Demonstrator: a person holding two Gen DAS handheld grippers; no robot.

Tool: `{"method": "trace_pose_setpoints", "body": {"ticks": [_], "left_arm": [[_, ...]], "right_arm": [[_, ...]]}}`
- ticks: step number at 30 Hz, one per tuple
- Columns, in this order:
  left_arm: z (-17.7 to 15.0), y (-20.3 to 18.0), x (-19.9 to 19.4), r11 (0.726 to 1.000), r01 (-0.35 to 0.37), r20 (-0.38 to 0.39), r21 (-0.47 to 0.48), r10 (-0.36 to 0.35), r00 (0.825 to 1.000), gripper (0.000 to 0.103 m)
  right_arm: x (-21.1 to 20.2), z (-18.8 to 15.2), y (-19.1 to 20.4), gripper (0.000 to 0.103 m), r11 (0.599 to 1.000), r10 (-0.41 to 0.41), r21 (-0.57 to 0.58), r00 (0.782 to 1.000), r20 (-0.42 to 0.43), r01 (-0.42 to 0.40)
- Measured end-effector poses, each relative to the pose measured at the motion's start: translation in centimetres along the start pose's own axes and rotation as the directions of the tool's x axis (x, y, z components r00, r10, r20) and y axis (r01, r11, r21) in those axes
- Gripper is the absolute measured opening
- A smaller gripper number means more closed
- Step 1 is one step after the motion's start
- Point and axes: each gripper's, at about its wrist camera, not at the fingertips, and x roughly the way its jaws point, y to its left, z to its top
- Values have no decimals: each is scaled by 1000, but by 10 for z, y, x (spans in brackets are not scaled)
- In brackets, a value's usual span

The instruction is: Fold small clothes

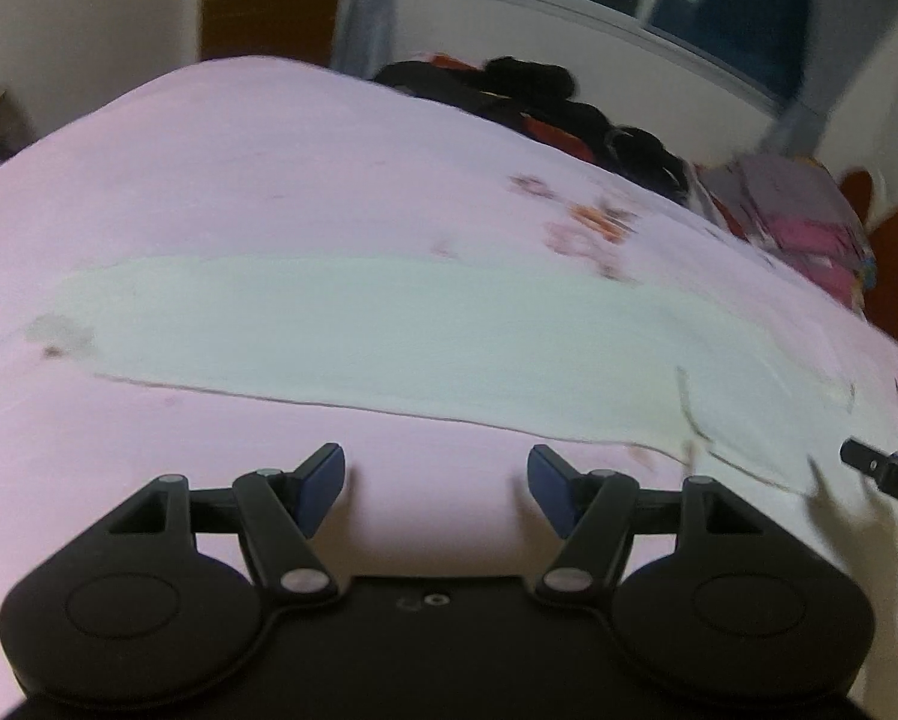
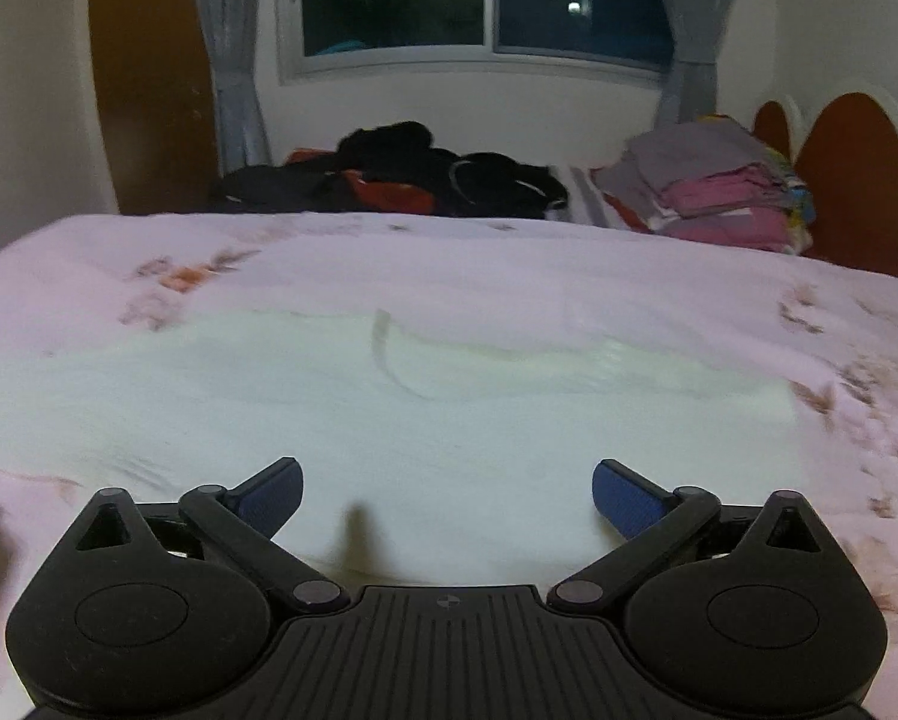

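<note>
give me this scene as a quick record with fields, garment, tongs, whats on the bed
surface: bed with pink floral cover
garment: pale white garment spread flat on the cover, seemingly unfolded
left tongs: left tongs open, holding nothing, over bare cover just short of the garment's near edge
right tongs: right tongs open, holding nothing, over the garment
far side of bed: dark clothes heap and folded clothes stack
background: window with grey curtains, dark outside
</note>
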Motion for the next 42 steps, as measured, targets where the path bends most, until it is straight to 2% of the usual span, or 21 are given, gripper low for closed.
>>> {"method": "trace_pose_setpoints", "body": {"ticks": [1, 5, 10, 12, 14, 15, 17, 19, 21, 23, 25, 27, 30, 32, 34, 36, 39, 42], "left_arm": [[2, 12, 0, 1000, -4, 1, -30, 4, 1000, 65], [8, 62, 3, 985, -19, 2, -172, 20, 1000, 64], [16, 121, 20, 922, -16, 10, -386, 22, 1000, 60], [20, 130, 25, 909, 2, 32, -417, 13, 999, 59], [25, 133, 30, 907, 10, 51, -421, 12, 999, 57], [27, 135, 34, 903, 15, 64, -429, 13, 998, 55], [29, 138, 39, 890, 19, 80, -455, 20, 997, 43], [28, 143, 43, 876, 14, 90, -482, 33, 995, 18], [28, 151, 49, 858, 18, 93, -514, 35, 995, 9], [29, 154, 51, 845, 34, 101, -533, 24, 995, 5], [31, 151, 51, 852, 33, 110, -522, 29, 993, 4], [33, 146, 48, 858, 37, 126, -513, 32, 992, 3], [39, 130, 36, 888, 60, 177, -456, 25, 984, 3], [48, 112, 29, 912, 82, 207, -401, 2, 978, 3], [57, 85, 18, 939, 121, 237, -323, -44, 970, 3], [64, 50, 8, 959, 165, 260, -230, -103, 960, 3], [70, -6, 1, 963, 241, 262, -121, -203, 944, 3], [66, -73, -1, 945, 327, 234, -31, -311, 921, 3]], "right_arm": [[5, 3, 7, 76, 1000, 15, 3, 1000, -16, -15], [16, 10, 30, 76, 999, 47, -1, 998, -38, -47], [23, 14, 55, 76, 999, 53, -7, 997, -51, -54], [28, 11, 62, 76, 999, 41, -12, 997, -69, -42], [37, 6, 67, 76, 999, 25, -22, 994, -105, -27], [41, 4, 67, 76, 999, 19, -23, 992, -122, -22], [44, 2, 67, 76, 1000, 8, -19, 991, -130, -10], [41, 4, 69, 76, 1000, 4, -8, 995, -103, -5], [41, 4, 72, 76, 1000, -19, -17, 996, -84, 17], [57, -2, 76, 76, 999, -34, -39, 987, -157, 28], [60, -5, 78, 76, 997, -47, -68, 989, -141, 38], [59, 0, 75, 76, 999, -41, -39, 988, -151, 35], [48, 3, 72, 76, 998, -62, -10, 994, -89, 61], [60, -3, 73, 76, 998, -59, -44, 985, -163, 52], [58, -1, 69, 76, 999, -46, -31, 988, -146, 42], [47, 4, 59, 76, 999, -15, 38, 995, -100, 19], [34, 9, 46, 76, 999, -9, 35, 998, -54, 11], [18, 11, 23, 76, 998, -2, 59, 1000, -29, 3]]}}
